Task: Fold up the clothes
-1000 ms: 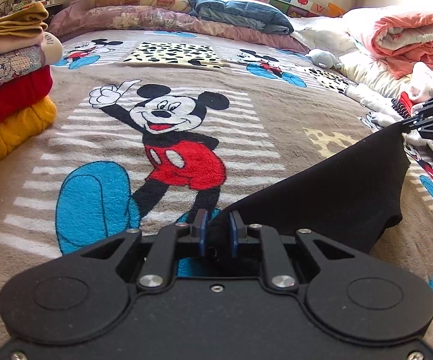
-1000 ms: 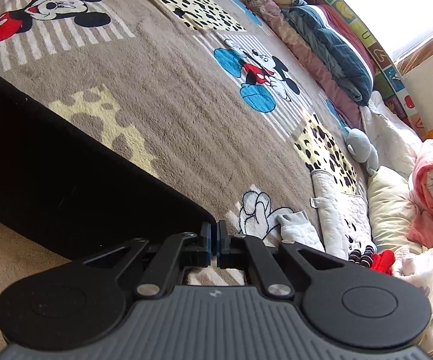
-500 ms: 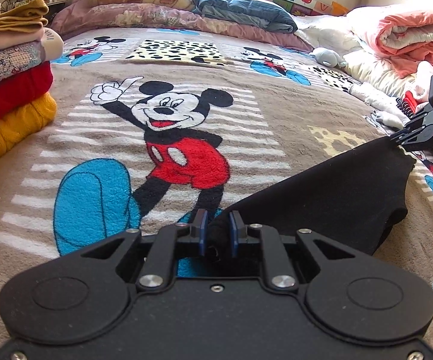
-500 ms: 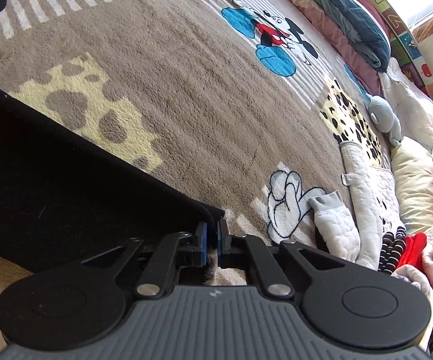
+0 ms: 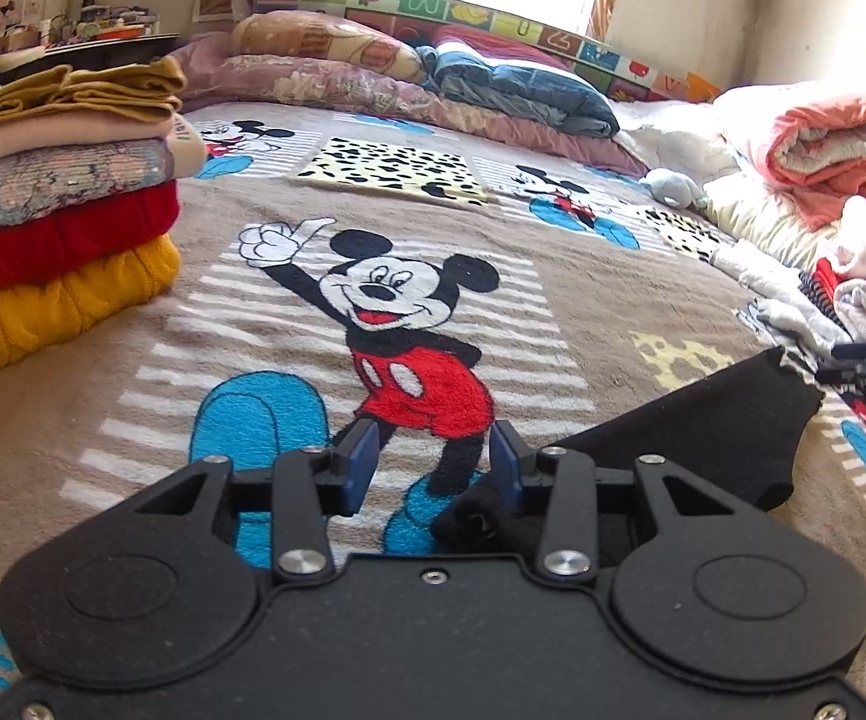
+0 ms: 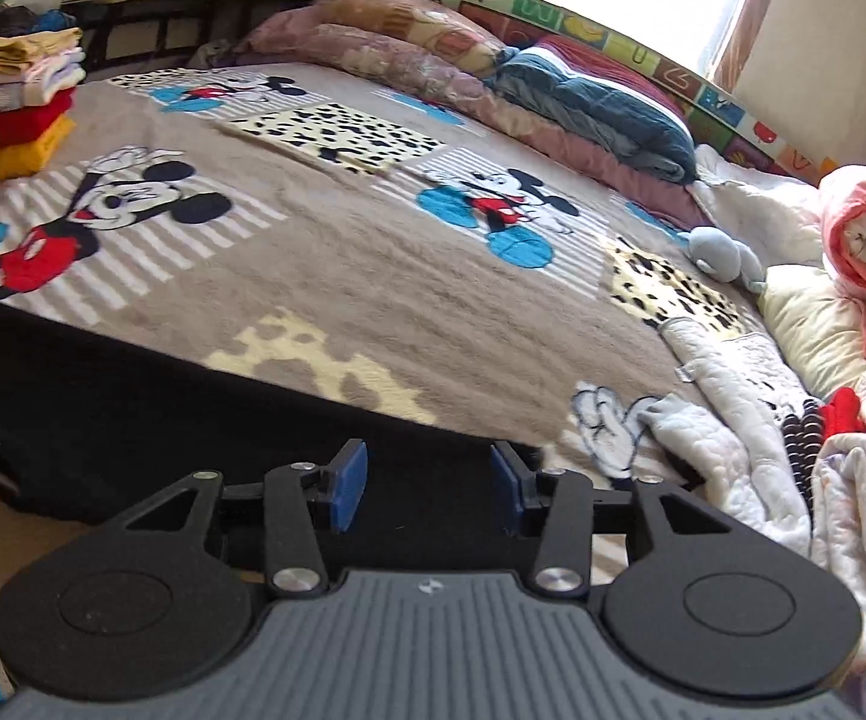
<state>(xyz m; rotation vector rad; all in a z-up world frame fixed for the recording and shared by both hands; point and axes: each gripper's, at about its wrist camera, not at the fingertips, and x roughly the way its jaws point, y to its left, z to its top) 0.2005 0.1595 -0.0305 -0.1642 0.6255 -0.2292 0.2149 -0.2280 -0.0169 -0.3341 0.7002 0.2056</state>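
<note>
Left gripper (image 5: 433, 468): fingers apart, empty | Right gripper (image 6: 427, 489): fingers apart, empty | Black garment (image 5: 691, 432): flat on blanket (image 5: 553, 252), at 4 o'clock of left gripper, beneath right | Folded stack (image 5: 55, 228): 10 o'clock | Technique: square edges and smooth creases before any further fold

A dark garment (image 5: 691, 426) is lying flat on the blanket (image 5: 583, 276), at its near edge. The left gripper (image 5: 433, 459) is hanging over its left end and the right gripper (image 6: 427, 483) over its right end. A stack of folded clothes (image 5: 55, 210) is sitting far to the left. Pillows (image 5: 337, 54) are lying behind, and loose clothes (image 6: 751, 402) are lying to the right.
</note>
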